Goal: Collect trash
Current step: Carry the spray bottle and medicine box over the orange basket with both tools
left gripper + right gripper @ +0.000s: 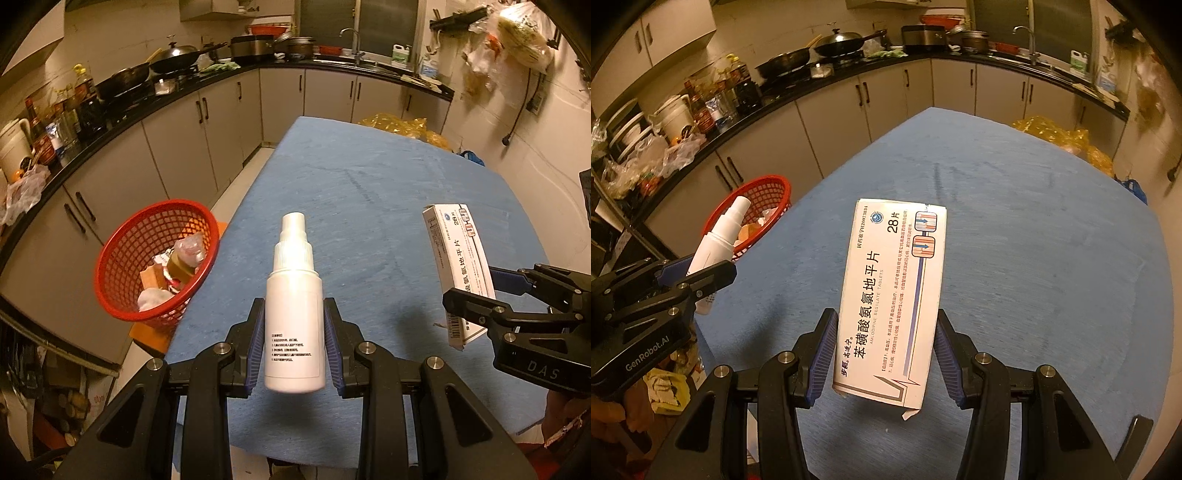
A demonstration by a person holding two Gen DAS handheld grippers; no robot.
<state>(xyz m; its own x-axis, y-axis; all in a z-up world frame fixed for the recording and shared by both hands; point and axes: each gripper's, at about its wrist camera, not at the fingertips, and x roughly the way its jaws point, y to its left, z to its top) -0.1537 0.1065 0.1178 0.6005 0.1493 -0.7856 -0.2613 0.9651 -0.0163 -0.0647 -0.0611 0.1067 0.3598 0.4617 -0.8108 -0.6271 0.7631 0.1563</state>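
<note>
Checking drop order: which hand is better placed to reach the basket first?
Left, probably. Its tongs hold the bottle right beside the red basket; the right tongs, holding the box, sit farther from it.

The lower part of the white spray bottle [294, 314] sits between the blue pads of the left claw [294, 347], and its small printed lines are too fine to read. In the right wrist view the bottle's base is hidden behind that claw's black finger. The medicine box [892, 302] has its lower sides covered by the right claw [886, 354], and in the left wrist view a black finger crosses its lower end (the barcode there is partly covered). The contents of the red basket [155, 258] are a jumble seen partly through mesh; individual pieces cannot be told. The right wall in the right wrist view is smeared by blur. Both claws' bodies run off the bottom edge.
</note>
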